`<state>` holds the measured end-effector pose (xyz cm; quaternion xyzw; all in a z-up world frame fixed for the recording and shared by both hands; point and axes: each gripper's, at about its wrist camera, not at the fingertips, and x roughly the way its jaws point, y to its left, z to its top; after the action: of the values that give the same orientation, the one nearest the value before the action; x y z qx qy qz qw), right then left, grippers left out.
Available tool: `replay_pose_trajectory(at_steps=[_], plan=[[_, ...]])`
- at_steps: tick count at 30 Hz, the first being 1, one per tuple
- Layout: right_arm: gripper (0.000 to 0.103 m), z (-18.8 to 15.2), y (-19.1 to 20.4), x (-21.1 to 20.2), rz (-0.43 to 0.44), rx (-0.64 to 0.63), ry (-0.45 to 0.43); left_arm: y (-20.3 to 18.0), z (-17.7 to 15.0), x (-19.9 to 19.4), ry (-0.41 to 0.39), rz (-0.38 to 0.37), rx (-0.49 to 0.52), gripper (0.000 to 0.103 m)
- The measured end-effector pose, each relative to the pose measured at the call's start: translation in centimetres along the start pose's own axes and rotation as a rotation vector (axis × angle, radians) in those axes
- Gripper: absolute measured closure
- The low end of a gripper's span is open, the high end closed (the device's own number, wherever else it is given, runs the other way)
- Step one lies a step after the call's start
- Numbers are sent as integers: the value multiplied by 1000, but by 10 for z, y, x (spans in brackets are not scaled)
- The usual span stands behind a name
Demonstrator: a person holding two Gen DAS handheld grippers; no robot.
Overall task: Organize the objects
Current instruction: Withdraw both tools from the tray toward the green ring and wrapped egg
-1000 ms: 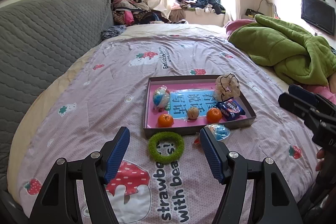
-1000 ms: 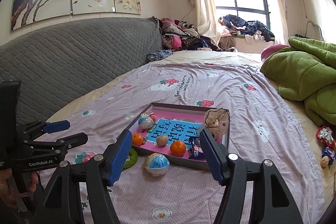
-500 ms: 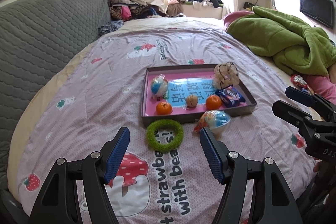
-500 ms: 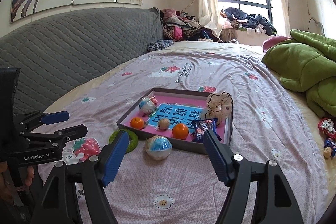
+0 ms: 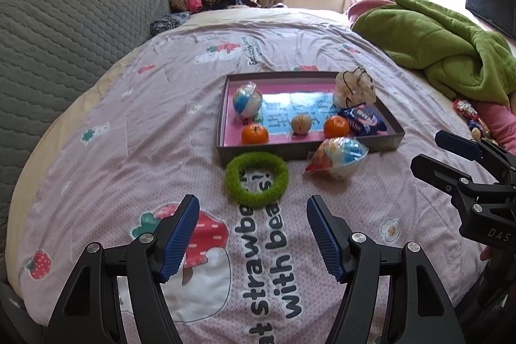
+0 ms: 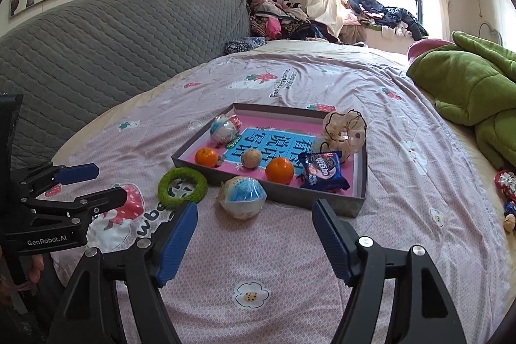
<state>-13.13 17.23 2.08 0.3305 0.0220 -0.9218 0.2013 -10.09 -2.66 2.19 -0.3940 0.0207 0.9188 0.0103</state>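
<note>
— Where did the fuzzy green ring (image 5: 256, 179) lie?

— On the pink strawberry-print bedsheet (image 5: 135, 131), just ahead of the left gripper (image 5: 251, 234), whose jaws were spread wide with nothing between them.

— And the right gripper (image 6: 254, 234)?

— Also spread and empty. The plastic-wrapped blue-and-white ball (image 6: 242, 197) sat ahead between its fingers, touching the near wall of the shallow grey cardboard tray (image 6: 322, 202).

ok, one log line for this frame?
left hand-held gripper open | right hand-held gripper open | fuzzy green ring, wrapped blue-white ball outside grey tray
</note>
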Motion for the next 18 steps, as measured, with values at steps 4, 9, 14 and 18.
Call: replay_pose_trajectory(at_steps=[4,9,14,18], plan=[[30,-5,3,7,1,-5,20,-1,-6,6,20,-1,4,32],[30,-10,7,15,0,-15,45,-1,-9,14,40,0,0,32],[30,-13,7,22,-1,-13,62,3,-11,23,57,3,-10,32],[30,-14,5,26,-8,-7,72,6,-12,32,82,12,-15,32]])
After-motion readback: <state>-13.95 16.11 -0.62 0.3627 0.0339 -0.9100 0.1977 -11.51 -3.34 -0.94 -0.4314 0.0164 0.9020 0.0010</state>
